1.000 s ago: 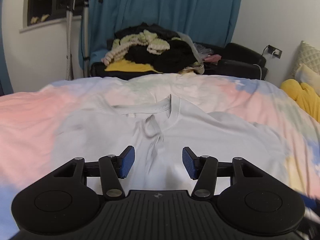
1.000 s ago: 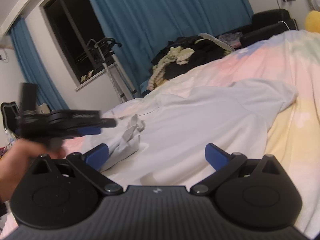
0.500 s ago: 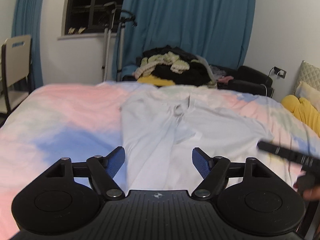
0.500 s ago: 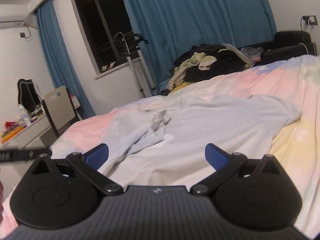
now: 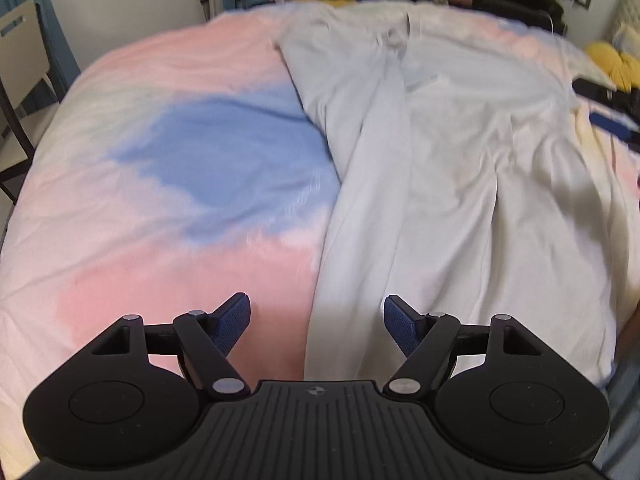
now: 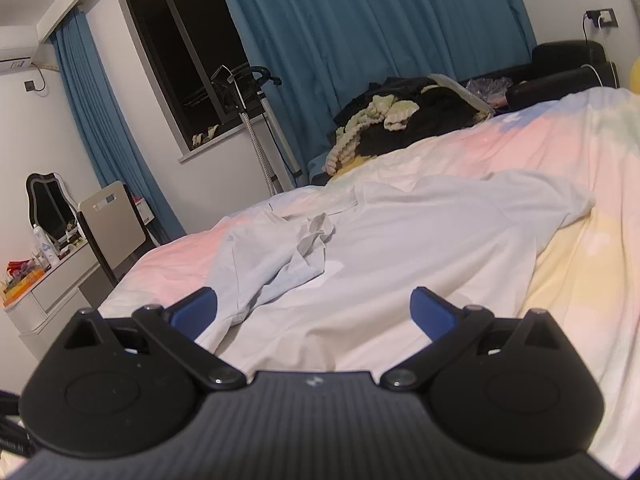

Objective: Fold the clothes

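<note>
A pale grey-white T-shirt (image 5: pixel 460 168) lies on the pastel bed, its left side folded over toward the middle. It also shows in the right wrist view (image 6: pixel 420 248), with a crumpled sleeve (image 6: pixel 308 244) lying on it. My left gripper (image 5: pixel 317 322) is open and empty, above the shirt's near left hem. My right gripper (image 6: pixel 314 310) is open and empty, low over the shirt's near part. The right gripper's blue tip (image 5: pixel 612 124) shows at the right edge of the left wrist view.
The bed cover (image 5: pixel 180 184) is pink, blue and yellow. A pile of dark and cream clothes (image 6: pixel 400 120) sits beyond the bed by teal curtains. A chair (image 6: pixel 112 220) and a dresser (image 6: pixel 44 284) stand left. Yellow pillows (image 5: pixel 616 60) lie far right.
My left gripper has pulled back and tilted down over the shirt's near hem and opened wider. My right gripper has lowered a little and no longer sees the left gripper.
</note>
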A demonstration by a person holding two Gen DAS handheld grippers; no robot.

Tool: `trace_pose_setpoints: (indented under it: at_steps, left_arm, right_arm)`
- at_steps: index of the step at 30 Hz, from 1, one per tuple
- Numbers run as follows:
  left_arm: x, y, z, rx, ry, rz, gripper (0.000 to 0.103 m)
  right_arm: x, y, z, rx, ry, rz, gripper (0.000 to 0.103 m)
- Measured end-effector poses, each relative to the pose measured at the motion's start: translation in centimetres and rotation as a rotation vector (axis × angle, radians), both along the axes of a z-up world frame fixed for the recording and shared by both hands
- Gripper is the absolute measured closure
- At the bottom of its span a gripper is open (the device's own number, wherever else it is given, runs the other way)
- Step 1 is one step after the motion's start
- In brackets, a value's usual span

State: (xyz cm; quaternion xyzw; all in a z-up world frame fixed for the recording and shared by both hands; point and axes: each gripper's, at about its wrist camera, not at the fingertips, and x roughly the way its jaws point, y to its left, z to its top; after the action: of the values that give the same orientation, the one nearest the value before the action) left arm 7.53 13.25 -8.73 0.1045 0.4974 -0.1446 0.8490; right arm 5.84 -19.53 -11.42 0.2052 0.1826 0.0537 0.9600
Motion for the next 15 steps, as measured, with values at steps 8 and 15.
trace_pose_setpoints:
  at_steps: [8, 15]
  left_arm:
    - [-2.1, -1.8, -2.2, 0.003, 0.233, -0.114, 0.089]
    - [-4.2, -6.5, 3.2, 0.034, 0.167, -0.122, 0.094]
  right_arm:
    - [0.2, -0.4, -0.4, 0.05, 0.019, 0.015, 0.0]
    - [-0.1, -0.6, -0.1, 0.072, 0.006, 0.01, 0.0]
